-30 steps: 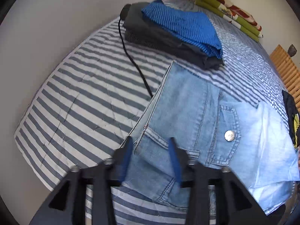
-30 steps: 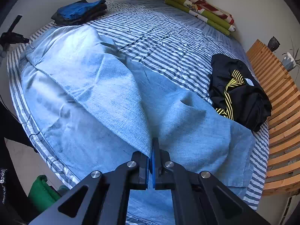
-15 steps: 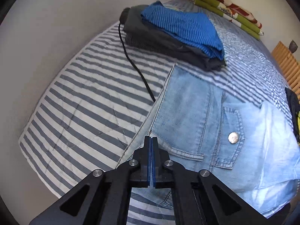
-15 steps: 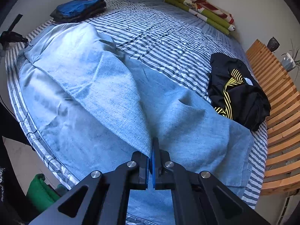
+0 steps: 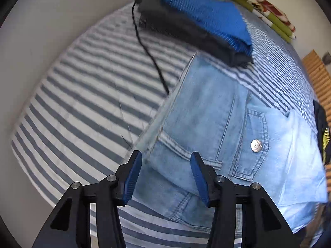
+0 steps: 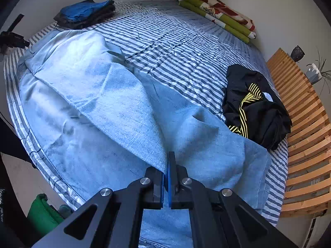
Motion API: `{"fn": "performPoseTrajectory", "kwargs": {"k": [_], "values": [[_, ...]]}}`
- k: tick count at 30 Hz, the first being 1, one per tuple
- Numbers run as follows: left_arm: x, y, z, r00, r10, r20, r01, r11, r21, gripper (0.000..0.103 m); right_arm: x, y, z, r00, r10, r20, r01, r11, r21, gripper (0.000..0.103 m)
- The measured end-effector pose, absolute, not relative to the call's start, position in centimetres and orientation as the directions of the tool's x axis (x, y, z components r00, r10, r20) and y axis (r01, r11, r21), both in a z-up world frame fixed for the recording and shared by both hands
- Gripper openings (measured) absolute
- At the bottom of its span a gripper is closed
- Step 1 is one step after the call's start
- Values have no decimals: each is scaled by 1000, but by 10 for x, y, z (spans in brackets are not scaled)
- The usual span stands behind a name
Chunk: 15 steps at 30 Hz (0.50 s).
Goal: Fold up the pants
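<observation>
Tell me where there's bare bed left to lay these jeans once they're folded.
Most room is the striped bedspread between the jeans, the folded blue and grey stack and the green floral blanket. A smaller bare patch lies left of the waistband, bordered by the black cable. It is crowded by the black and yellow garment near the wooden slats.

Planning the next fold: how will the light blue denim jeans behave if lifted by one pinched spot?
The light blue denim jeans will probably drape: the fabric already tents up into the shut right hand-held gripper and sags around it. They look fairly heavy, so most should stay dragging on the striped bedspread.
</observation>
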<state>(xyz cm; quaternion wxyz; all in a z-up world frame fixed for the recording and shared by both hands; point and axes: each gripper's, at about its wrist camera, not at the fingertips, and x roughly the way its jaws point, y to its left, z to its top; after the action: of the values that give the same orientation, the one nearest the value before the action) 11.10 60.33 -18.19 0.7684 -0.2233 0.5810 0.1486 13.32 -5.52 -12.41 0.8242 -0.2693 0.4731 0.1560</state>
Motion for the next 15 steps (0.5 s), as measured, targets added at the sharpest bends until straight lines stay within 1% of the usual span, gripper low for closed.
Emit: {"fn": "performPoseTrajectory", "kwargs": {"k": [2,3,4,5,7,10,15], "values": [[109,602,-188,290,-20,-957,-510,843,-172,50,133,-56,-126,501,0,-866,-514,805,-297,2],[109,601,-188,303,-2,-953,-514,842,-165,38,133,-56,-126,498,1,-867,-514,805,-295,2],[109,601,-187,307,13,-952,-521,839,-157,17,133,-56,-126,497,1,-868,-514,806,-294,2],[109,601,-187,310,17,-951,-525,837,-156,9,134,-56,-126,496,0,-868,-514,806,-293,2],[110,600,-182,322,24,-946,-516,842,-155,6,135,-55,-126,494,-1,-869,-514,806,-294,2],[113,596,-178,328,53,-943,-488,864,-121,5,136,-56,-126,495,-3,-869,-513,806,-295,2],[109,598,-168,349,62,-935,-491,862,-126,5,136,-56,-129,493,-9,-870,-511,807,-297,2]]}}
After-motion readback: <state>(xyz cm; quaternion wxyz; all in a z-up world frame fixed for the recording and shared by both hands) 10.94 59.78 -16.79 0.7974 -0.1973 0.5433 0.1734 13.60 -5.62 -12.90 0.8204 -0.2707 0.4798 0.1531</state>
